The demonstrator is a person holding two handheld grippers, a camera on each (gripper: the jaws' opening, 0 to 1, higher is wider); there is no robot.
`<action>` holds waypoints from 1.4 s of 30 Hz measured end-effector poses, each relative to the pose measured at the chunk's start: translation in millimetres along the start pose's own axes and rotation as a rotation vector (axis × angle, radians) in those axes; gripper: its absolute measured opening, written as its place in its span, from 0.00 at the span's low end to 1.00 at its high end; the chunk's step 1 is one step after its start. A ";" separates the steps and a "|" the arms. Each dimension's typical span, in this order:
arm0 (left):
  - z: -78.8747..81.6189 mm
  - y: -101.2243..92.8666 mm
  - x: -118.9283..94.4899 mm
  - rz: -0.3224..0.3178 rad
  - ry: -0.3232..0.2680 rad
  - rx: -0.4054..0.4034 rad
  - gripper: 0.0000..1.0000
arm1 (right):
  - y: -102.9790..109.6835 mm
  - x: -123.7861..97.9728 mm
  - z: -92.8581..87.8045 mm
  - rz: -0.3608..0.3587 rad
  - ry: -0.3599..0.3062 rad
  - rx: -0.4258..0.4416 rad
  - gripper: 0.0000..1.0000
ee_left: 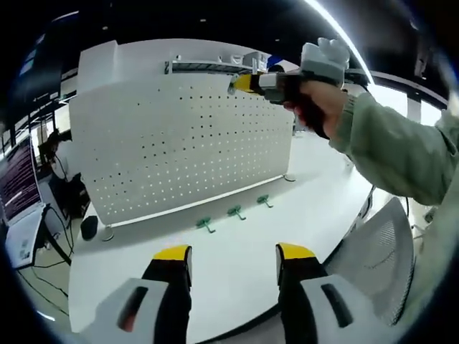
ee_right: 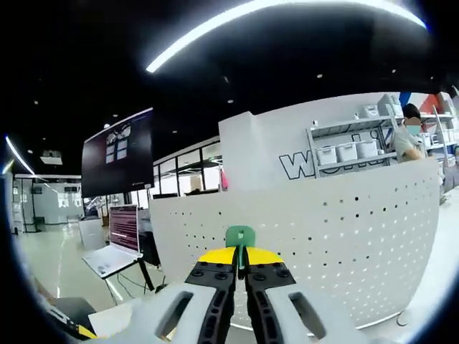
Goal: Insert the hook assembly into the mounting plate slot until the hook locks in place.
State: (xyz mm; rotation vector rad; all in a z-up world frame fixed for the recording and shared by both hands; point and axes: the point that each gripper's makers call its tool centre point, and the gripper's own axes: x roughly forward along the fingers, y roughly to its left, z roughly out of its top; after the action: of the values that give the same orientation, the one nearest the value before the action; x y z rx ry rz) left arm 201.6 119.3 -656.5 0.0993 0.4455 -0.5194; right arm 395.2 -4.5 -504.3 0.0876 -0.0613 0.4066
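Observation:
A white perforated mounting plate [ee_left: 179, 143] stands upright on the white table [ee_left: 237, 251]. Three green hooks lie in front of its base: one [ee_left: 206, 226] on the left, one [ee_left: 235, 212] in the middle, one [ee_left: 265, 201] on the right. My left gripper [ee_left: 234, 254] hangs open over the table's near part, with nothing between its fingers. A hand holds my right gripper [ee_left: 244, 84] up at the plate's top edge. In the right gripper view, that gripper [ee_right: 240, 256] is shut on a green hook [ee_right: 239, 236], close to the plate [ee_right: 323, 229] near its top.
A white mesh chair [ee_left: 380, 258] stands at the table's right edge. A laptop [ee_left: 20, 193] and cables sit left of the table, with a dark mouse [ee_left: 89, 226] near the plate's left foot. Beyond are a wall screen [ee_right: 118, 154], shelves [ee_right: 351, 150] and a person [ee_right: 410, 136].

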 end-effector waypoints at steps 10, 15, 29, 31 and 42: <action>1.0 -0.1 3.8 -0.023 -0.011 -0.002 0.48 | -3.5 29.0 -7.8 -0.055 0.015 -0.052 0.02; 0.6 3.4 3.6 -0.026 -0.019 -0.010 0.48 | -10.1 43.8 -8.6 -0.081 0.017 -0.045 0.02; -2.1 13.6 2.0 -0.030 -0.027 -0.029 0.48 | -26.0 66.9 -2.0 -0.136 0.028 -0.055 0.02; -2.1 14.7 2.4 -0.032 -0.027 -0.028 0.48 | -27.1 69.4 -1.4 -0.140 0.029 -0.054 0.02; -3.7 17.1 4.1 -0.046 -0.025 -0.031 0.48 | -28.1 80.8 -0.9 -0.152 0.045 -0.057 0.02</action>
State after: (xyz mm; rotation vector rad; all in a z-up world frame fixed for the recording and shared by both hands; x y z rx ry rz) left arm 211.9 132.9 -662.0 0.0527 0.4318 -0.5583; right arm 480.5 1.5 -500.9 0.0264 -0.0218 0.2542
